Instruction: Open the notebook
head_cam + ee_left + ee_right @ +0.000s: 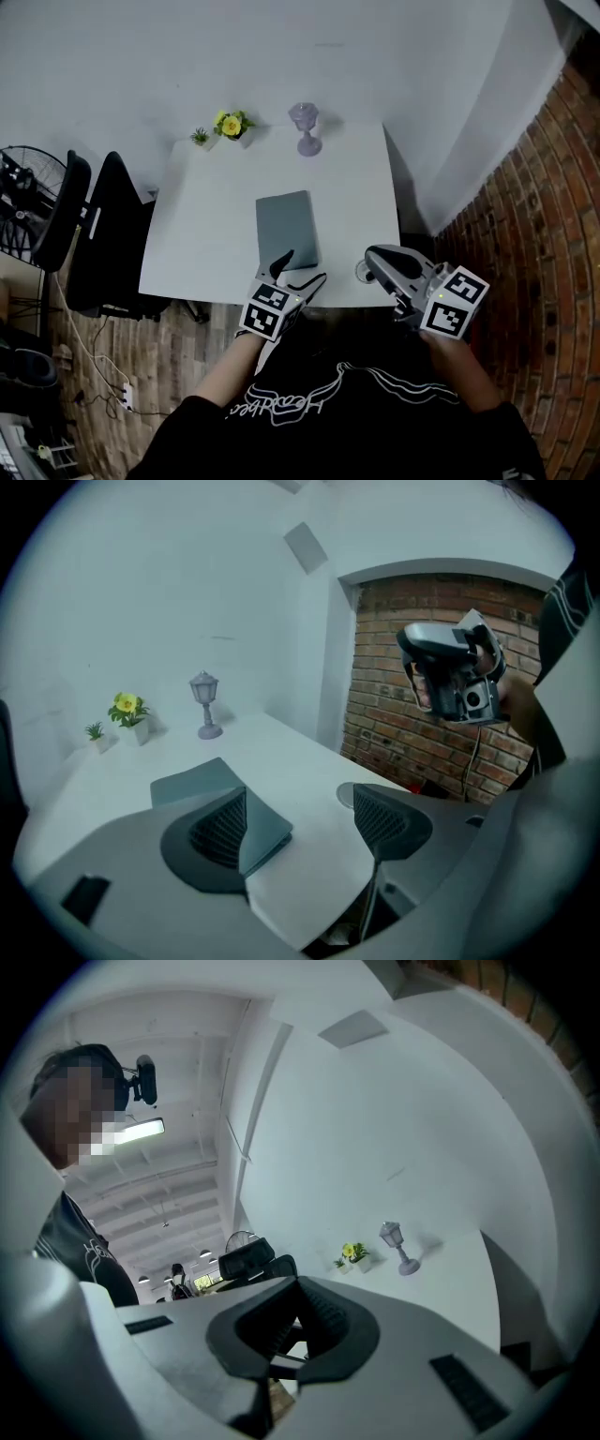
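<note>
Nearest to me, at the bottom of the head view, my left gripper [298,272] sits at the table's [206,216] front edge with its jaws spread wide and nothing between them. In its own view the left pad overlaps the near corner of the notebook, and I cannot tell whether it touches. My right gripper [380,261] is at lower right of that frame, off the front right corner of the table. In its own view the jaws are pressed together and empty, and the camera points up towards the white wall and ceiling. A small round disc [362,272] lies on the table just beside the right gripper's tip. The notebook [286,225] lies flat and closed with its grey cover up. It is at the middle of the frame, on the near half of the table, just beyond the left gripper. At the table's far edge a small lamp [305,128] stands upright, and to its left there are yellow flowers [231,125] in a pot. Black chairs [108,230] stand off the table's left side, and a fan [23,178] is at the far left edge. A brick wall [534,244] runs down the right.
</note>
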Demonstrator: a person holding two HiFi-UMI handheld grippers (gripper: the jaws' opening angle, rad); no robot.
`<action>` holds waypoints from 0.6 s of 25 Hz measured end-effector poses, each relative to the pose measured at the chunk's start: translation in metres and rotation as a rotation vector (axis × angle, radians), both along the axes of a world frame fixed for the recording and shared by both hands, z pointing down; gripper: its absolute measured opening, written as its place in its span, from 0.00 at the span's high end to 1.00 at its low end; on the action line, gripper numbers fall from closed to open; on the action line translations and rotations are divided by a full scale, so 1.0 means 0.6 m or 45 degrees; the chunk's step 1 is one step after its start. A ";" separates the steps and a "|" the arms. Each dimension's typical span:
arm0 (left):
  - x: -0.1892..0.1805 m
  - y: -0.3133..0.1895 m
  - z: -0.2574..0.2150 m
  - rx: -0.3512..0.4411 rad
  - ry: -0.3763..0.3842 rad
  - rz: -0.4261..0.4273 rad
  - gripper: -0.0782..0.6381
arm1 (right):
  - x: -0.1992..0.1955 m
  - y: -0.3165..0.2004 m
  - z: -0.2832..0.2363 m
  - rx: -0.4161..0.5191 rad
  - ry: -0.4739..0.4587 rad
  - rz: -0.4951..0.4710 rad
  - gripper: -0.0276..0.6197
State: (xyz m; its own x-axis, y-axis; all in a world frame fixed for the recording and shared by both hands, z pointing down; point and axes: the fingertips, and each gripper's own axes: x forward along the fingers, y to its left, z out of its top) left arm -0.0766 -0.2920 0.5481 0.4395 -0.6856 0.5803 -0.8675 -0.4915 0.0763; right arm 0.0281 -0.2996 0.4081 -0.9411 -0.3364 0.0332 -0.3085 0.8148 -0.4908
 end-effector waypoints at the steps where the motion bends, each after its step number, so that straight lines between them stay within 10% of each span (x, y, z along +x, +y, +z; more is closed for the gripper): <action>1: 0.002 -0.006 0.009 -0.002 -0.024 0.011 0.39 | 0.003 0.000 0.001 -0.006 -0.002 0.006 0.95; 15: 0.011 -0.060 0.114 -0.054 -0.259 0.129 0.39 | 0.020 -0.009 0.030 -0.074 -0.003 0.112 0.95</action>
State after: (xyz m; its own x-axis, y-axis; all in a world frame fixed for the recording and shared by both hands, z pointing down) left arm -0.0702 -0.3280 0.6163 0.3756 -0.6168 0.6917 -0.8135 -0.5770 -0.0728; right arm 0.0402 -0.3050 0.4260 -0.9083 -0.4150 0.0528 -0.3762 0.7550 -0.5372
